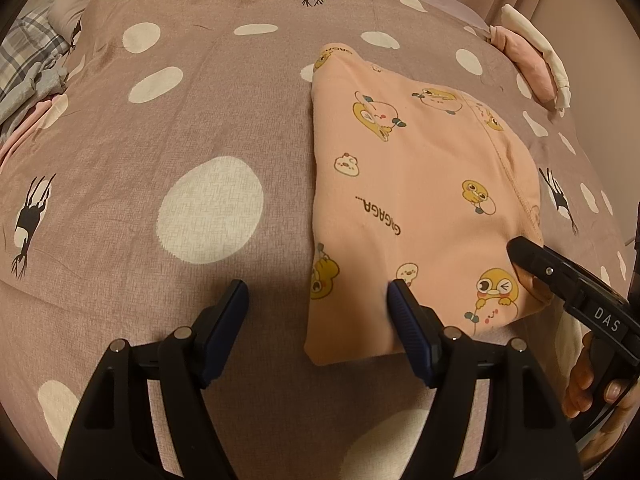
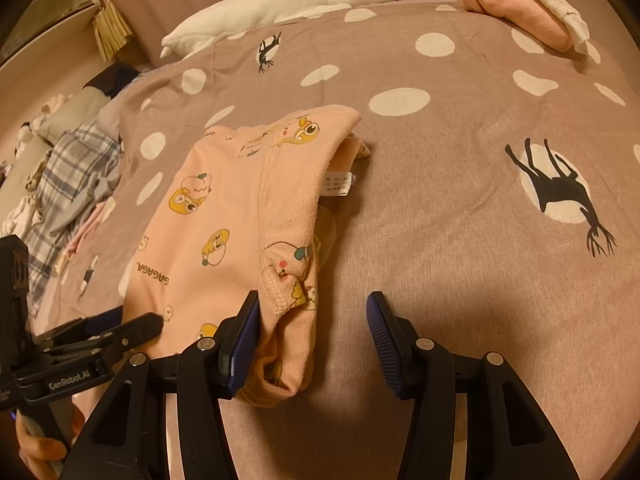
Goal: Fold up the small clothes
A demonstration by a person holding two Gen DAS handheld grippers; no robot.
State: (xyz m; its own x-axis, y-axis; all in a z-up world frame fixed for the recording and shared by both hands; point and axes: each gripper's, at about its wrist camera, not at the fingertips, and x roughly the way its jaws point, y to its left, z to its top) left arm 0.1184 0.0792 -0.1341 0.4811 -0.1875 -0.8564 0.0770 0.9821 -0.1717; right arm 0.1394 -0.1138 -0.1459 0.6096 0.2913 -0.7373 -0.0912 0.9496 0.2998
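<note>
A small peach garment with yellow cartoon chicks (image 1: pixel 420 200) lies folded into a long strip on the mauve polka-dot bedspread (image 1: pixel 180 128). My left gripper (image 1: pixel 318 298) is open and empty, its jaws either side of the garment's near left corner. The right gripper (image 1: pixel 560 280) shows at that view's right, over the garment's near right edge. In the right wrist view the garment (image 2: pixel 224 216) lies left of centre with a white care label (image 2: pixel 338 183) showing. My right gripper (image 2: pixel 312 308) is open and empty over its waistband corner. The left gripper (image 2: pixel 120 336) shows at lower left.
A folded pink and white stack (image 2: pixel 532 4) sits at the far right of the bed. A white plush goose (image 2: pixel 304 0) lies along the far edge. A heap of plaid and grey clothes (image 2: pixel 68 184) lies at the left.
</note>
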